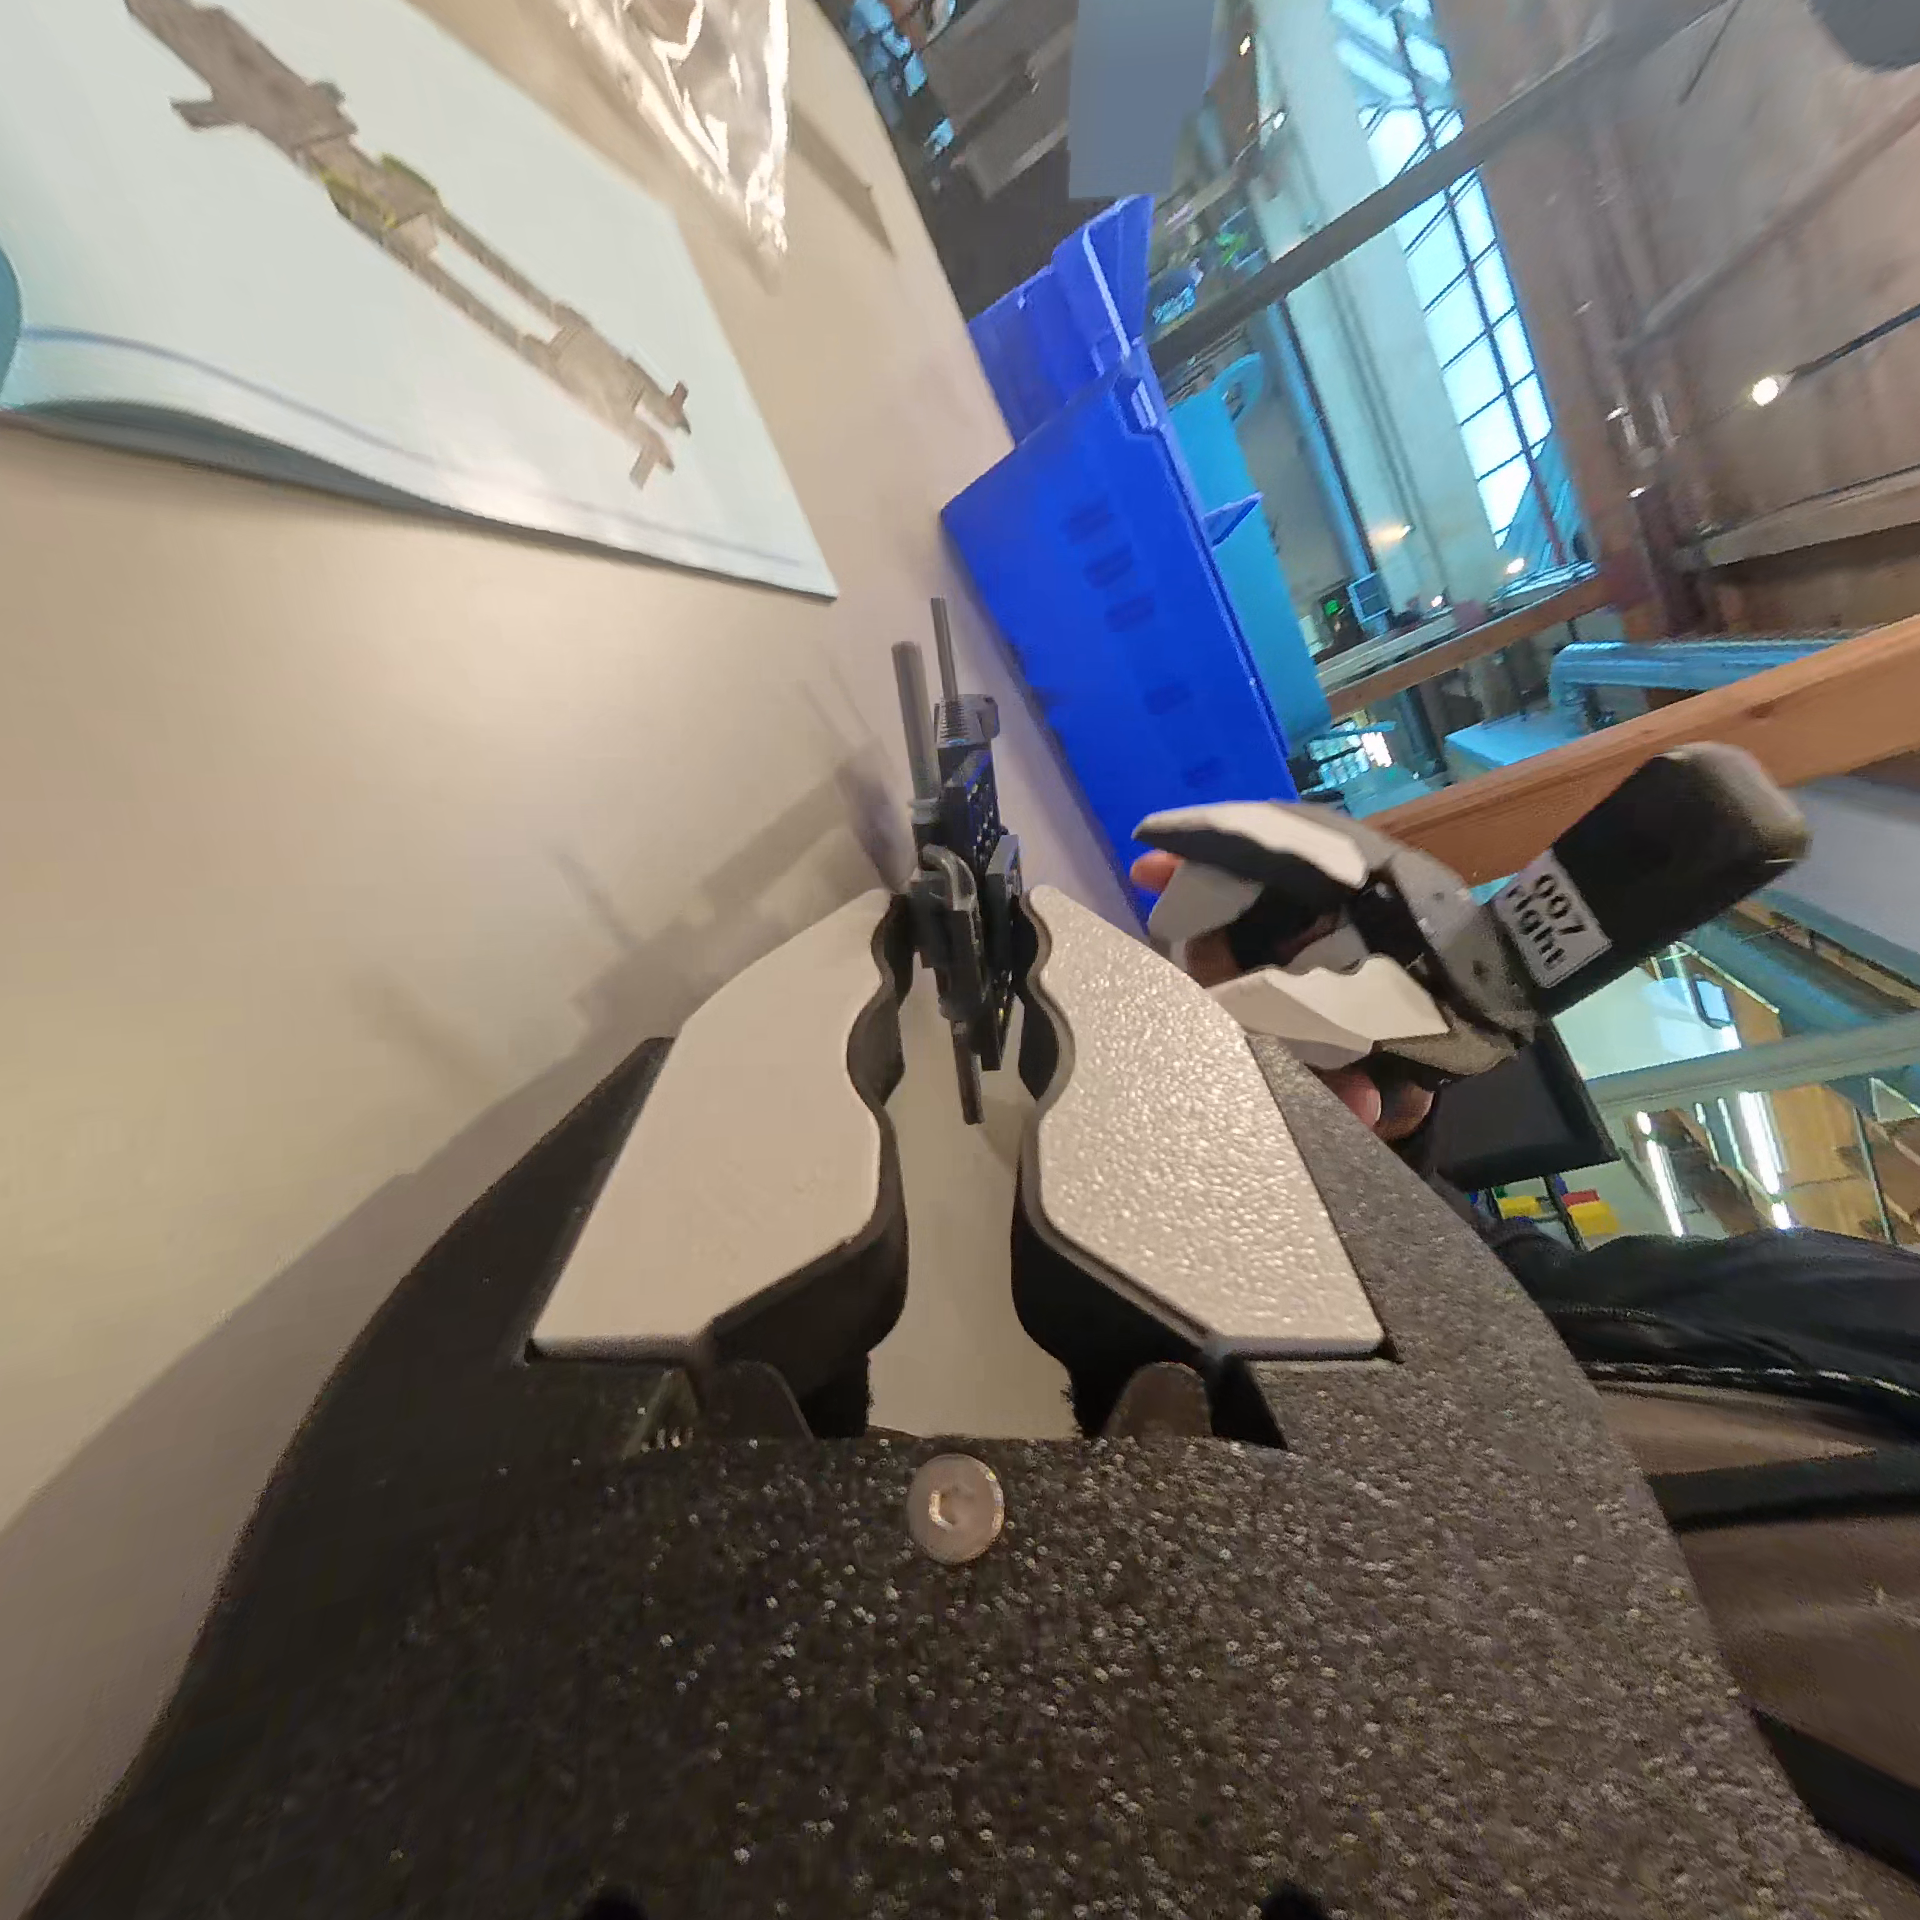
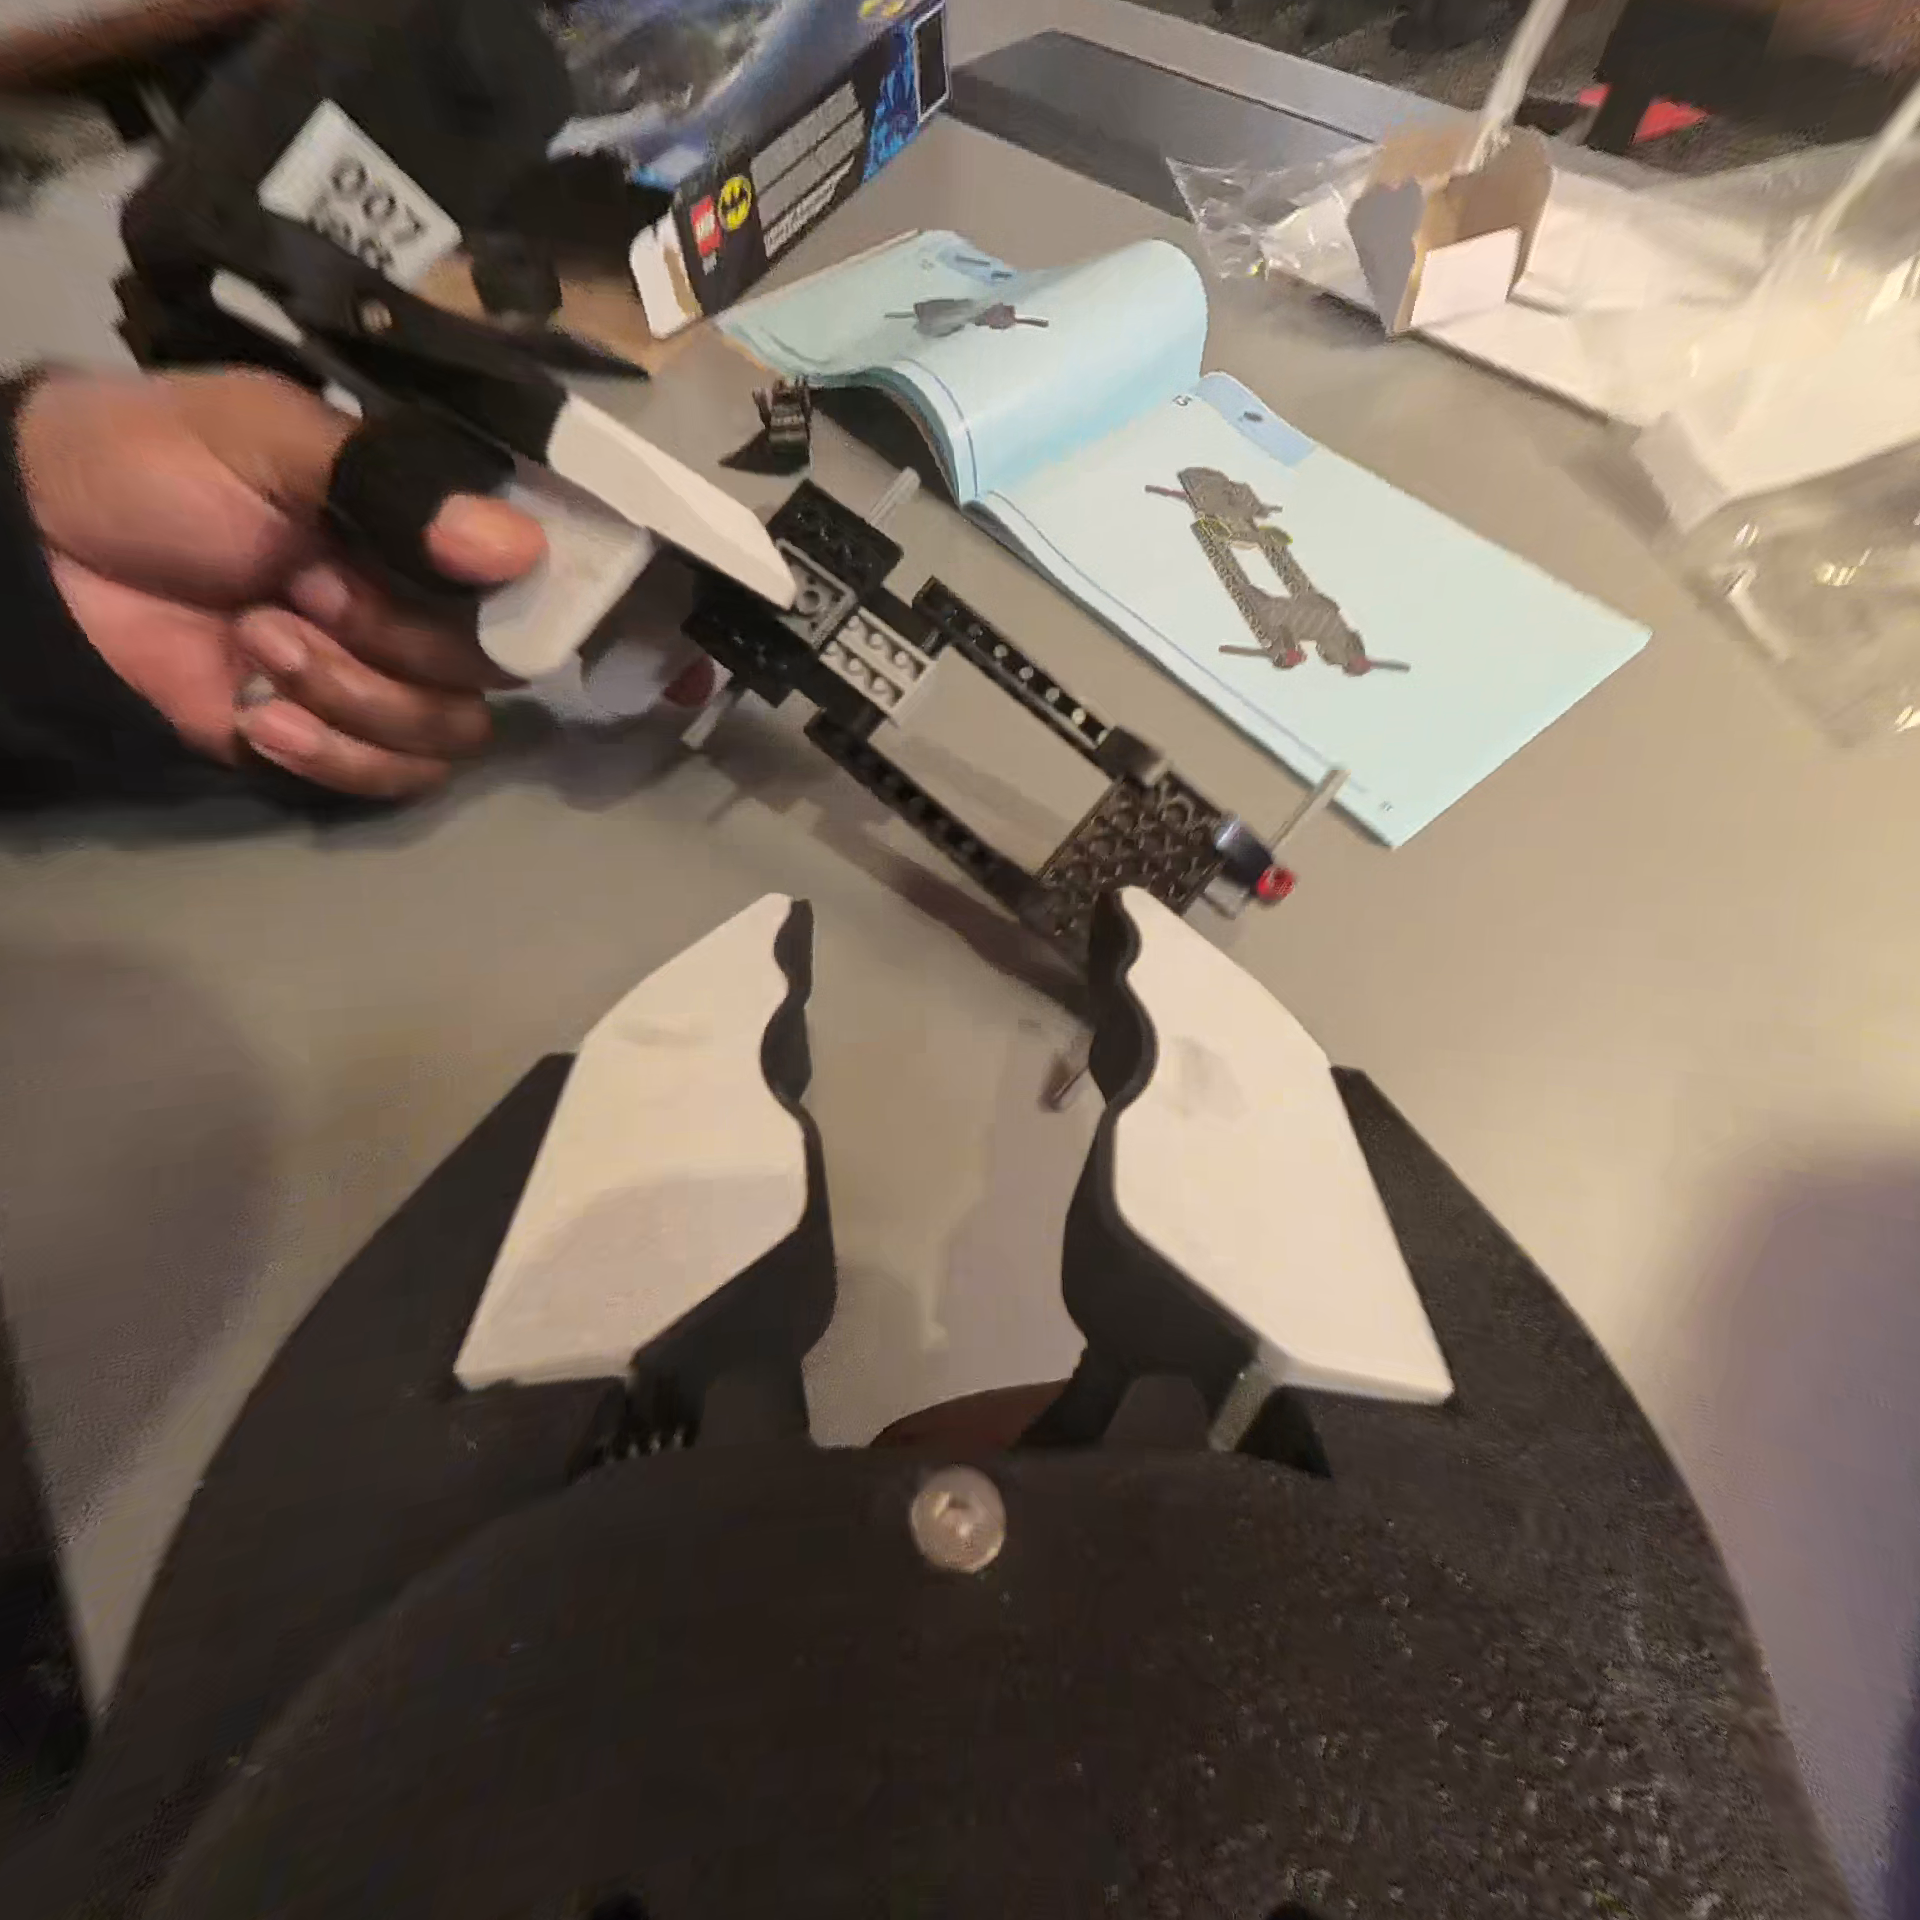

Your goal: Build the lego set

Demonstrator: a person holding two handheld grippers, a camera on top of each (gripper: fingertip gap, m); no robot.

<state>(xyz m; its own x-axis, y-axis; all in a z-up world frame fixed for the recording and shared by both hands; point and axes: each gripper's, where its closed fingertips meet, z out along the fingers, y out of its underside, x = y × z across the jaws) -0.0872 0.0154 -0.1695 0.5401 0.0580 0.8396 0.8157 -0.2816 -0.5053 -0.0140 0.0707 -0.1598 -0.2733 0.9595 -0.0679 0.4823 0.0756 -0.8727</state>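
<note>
The left gripper (image 1: 961, 961) clamps one end of the black-and-grey brick model (image 2: 935, 686) above the tabletop (image 2: 416, 987) — the right gripper (image 2: 951, 925), jaws wide and empty, sits at its far end beside the open booklet (image 2: 1403, 582).

Printed labels on both claws (image 1: 1555, 928) and a toy box (image 2: 769, 182)

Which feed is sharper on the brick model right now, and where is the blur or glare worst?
Left wrist view: brick model fairly sharp between the jaws, booklet soft, bright windows, strong wide-angle bending. Right wrist view: motion blur throughout, worst on the hand and left gripper; plastic bags glare.
</note>
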